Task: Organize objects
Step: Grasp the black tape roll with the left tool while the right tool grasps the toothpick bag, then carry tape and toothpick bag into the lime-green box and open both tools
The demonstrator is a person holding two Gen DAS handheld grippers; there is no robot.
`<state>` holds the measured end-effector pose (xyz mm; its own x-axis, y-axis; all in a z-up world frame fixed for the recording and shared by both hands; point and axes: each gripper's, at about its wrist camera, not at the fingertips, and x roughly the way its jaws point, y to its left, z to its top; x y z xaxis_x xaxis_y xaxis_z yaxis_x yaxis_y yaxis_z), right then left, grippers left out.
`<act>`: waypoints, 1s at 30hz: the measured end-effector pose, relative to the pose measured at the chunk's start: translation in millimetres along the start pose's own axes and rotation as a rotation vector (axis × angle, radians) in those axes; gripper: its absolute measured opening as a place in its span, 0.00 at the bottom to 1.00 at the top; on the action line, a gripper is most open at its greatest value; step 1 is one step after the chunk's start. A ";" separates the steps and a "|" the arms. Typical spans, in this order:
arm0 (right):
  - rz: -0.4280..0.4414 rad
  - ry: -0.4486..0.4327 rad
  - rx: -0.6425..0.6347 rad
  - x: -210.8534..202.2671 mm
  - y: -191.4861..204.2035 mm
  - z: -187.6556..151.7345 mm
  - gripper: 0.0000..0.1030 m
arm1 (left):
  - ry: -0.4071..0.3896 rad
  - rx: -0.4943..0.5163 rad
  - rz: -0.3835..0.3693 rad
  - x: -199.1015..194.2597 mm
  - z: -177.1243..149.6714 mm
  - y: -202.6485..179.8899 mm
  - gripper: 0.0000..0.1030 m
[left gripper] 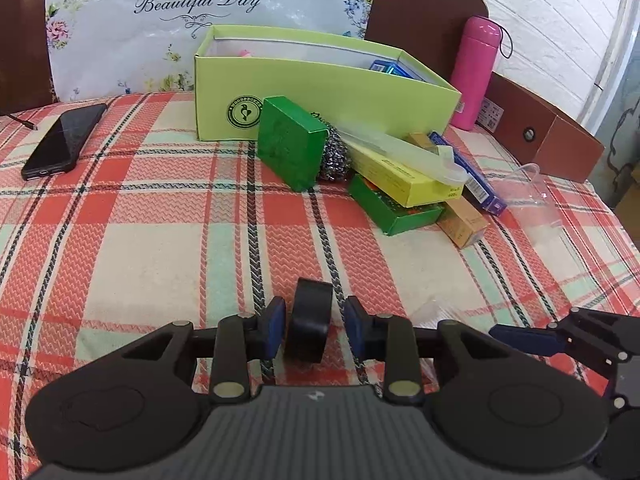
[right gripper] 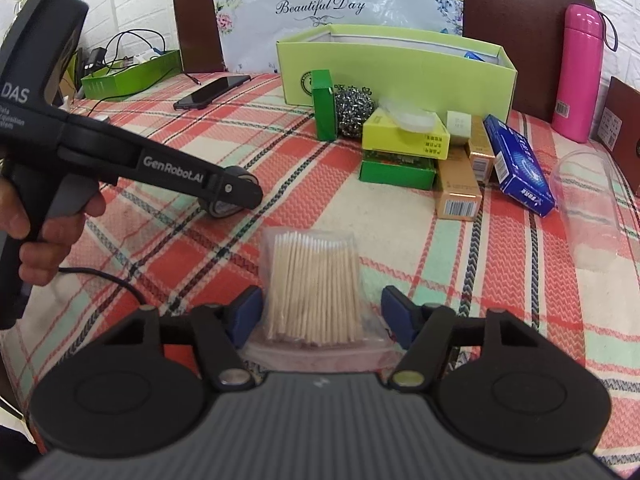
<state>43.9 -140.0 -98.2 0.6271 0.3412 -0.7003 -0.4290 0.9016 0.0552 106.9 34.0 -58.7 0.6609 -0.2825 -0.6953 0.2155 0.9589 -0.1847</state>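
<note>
So, in my left wrist view, my left gripper (left gripper: 314, 330) has its two blue pads on each side of a black roll of tape (left gripper: 308, 326) that stands on its edge on the checked cloth (left gripper: 140, 240). The left pad looks to be touching the roll, but I see a small gap at the right pad, so I think it is not squeezed yet. The roll looks hard, light and smooth, and it could roll away, so I would pinch its two flat sides. Far ahead sits the green box (left gripper: 320, 92) with its top open, near a pile of small boxes. In my right wrist view, my right gripper (right gripper: 320, 314) is wide open around a clear bag of cotton swabs (right gripper: 314, 284) lying flat on the cloth, and the pads do not touch it. I think the bag is very light, soft and slippery, so I would grab it across the middle of the sticks, not by the loose plastic.
</note>
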 end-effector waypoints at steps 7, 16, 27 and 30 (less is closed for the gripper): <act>0.011 -0.018 0.012 -2.0 -0.8 1.4 0.33 | 0.007 0.008 -0.023 -2.9 -1.3 0.4 0.18; 0.061 -0.108 0.060 -23.9 -10.3 28.4 0.26 | -0.073 0.019 -0.114 -35.8 22.4 -6.9 0.18; 0.020 -0.302 0.068 -27.2 -48.5 126.5 0.26 | -0.219 0.009 -0.093 -48.5 110.6 -5.5 0.18; 0.009 -0.329 0.095 -11.1 -60.2 156.6 0.26 | -0.239 -0.033 -0.076 -37.5 140.5 4.4 0.18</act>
<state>164.7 -156.5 17.7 0.8061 0.4028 -0.4336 -0.3828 0.9136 0.1370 184.1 44.9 64.2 0.7955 -0.3489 -0.4955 0.2505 0.9338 -0.2554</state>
